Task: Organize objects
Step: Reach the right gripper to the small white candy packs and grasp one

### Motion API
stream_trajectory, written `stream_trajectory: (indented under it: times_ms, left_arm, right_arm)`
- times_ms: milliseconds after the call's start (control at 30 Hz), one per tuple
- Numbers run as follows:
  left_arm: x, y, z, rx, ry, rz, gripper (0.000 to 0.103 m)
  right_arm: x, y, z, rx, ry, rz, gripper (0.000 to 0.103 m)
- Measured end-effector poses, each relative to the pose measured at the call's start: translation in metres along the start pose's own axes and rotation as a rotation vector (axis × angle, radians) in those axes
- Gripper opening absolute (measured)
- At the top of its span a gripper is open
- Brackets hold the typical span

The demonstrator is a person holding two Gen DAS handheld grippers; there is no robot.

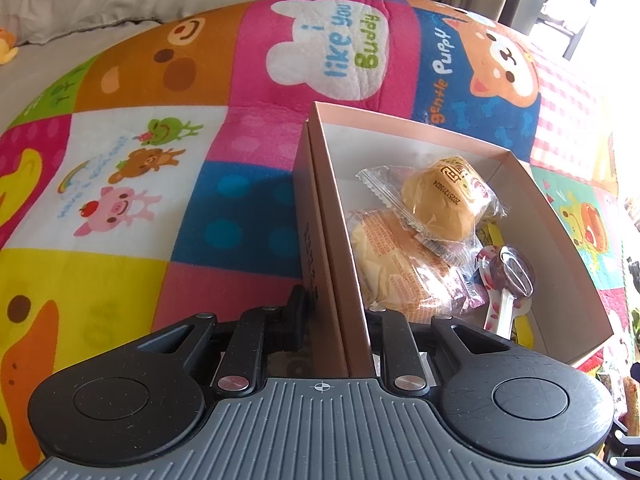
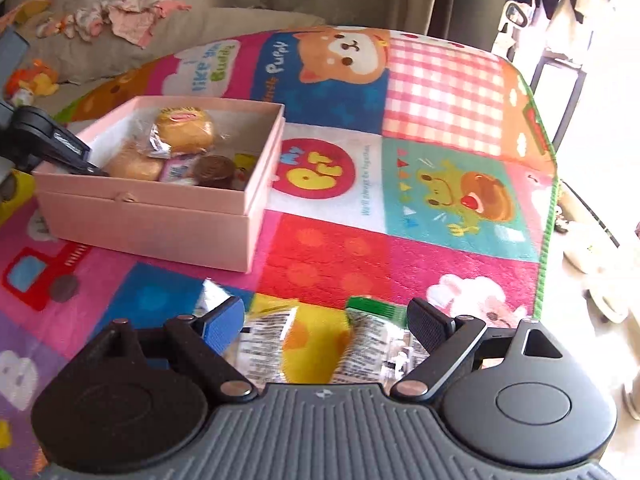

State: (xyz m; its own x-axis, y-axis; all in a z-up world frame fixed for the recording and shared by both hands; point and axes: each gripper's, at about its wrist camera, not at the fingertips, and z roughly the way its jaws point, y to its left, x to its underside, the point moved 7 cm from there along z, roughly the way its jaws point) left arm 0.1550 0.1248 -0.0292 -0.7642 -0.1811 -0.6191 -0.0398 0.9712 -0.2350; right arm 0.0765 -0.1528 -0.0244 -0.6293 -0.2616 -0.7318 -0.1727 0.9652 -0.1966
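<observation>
A pink cardboard box (image 1: pixel 340 248) (image 2: pixel 160 216) sits on a colourful cartoon mat (image 1: pixel 140 160) (image 2: pixel 400 220). It holds two wrapped buns (image 1: pixel 440 204) (image 2: pixel 182 132), a small pink packet (image 2: pixel 178 170) and a lollipop (image 1: pixel 516 272). My left gripper (image 1: pixel 334 320) is shut on the box's near wall, one finger inside and one outside; it shows in the right wrist view (image 2: pixel 60 148) at the box's left corner. My right gripper (image 2: pixel 324 320) is open, its fingers on either side of a clear wrapped snack (image 2: pixel 316 340) lying on the mat.
A grey sofa with crumpled pink clothes (image 2: pixel 120 16) and small plush toys (image 2: pixel 32 80) lies beyond the mat. The mat's green edge (image 2: pixel 548 200) borders bright floor on the right, where a table leg (image 2: pixel 560 80) stands.
</observation>
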Motion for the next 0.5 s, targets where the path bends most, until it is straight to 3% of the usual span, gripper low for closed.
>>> stream_trajectory:
  times_ms: [167,367,500]
  left_arm:
    - [0.0,-0.001,0.0,-0.001,0.0,-0.005,0.022]
    - [0.0,-0.001,0.0,-0.001,-0.002,-0.004,0.022]
    - [0.0,0.0,0.0,0.0,-0.003,-0.005,0.022]
  right_arm:
    - [0.0,0.001,-0.001,0.015,-0.02,-0.025,0.089]
    - [0.004,0.017,-0.025,-0.221,0.007,0.042,0.089]
    - [0.011,0.031,-0.015,-0.241,0.055,0.045,0.089]
